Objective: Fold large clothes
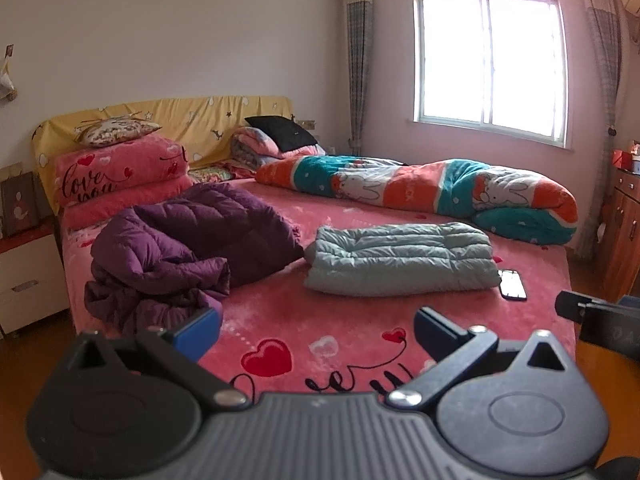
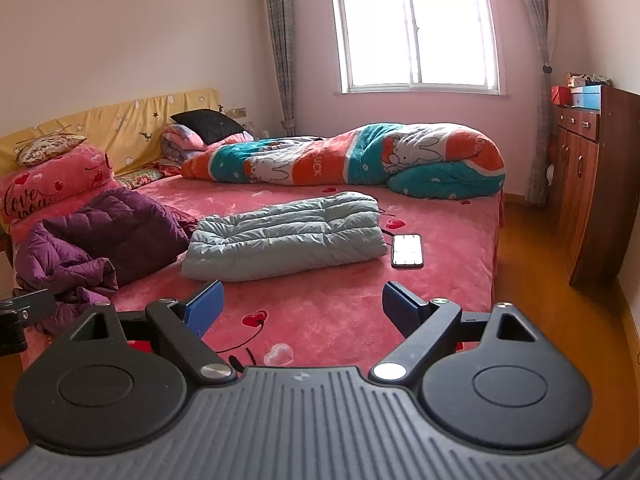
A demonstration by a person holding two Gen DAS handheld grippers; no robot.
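Note:
A crumpled purple down jacket (image 1: 176,252) (image 2: 96,244) lies in a heap on the left side of the pink bed (image 1: 320,320) (image 2: 340,300). To its right rests a pale grey-green down jacket (image 1: 400,260) (image 2: 284,236), folded into a flat bundle. My left gripper (image 1: 316,330) hovers open over the bed's near edge, nothing between its blue pads, the purple jacket just beyond its left finger. My right gripper (image 2: 302,308) is also open and empty, in front of the folded grey jacket. Part of the right gripper (image 1: 592,312) shows at the left wrist view's right edge.
A black phone (image 1: 512,285) (image 2: 407,251) lies beside the grey jacket. A rolled bunny-print quilt (image 1: 420,188) (image 2: 360,160) runs along the far side. Pink pillows (image 1: 120,176) and a yellow headboard (image 1: 180,120) stand at left, a wooden cabinet (image 2: 588,176) at right, a white nightstand (image 1: 28,276) left.

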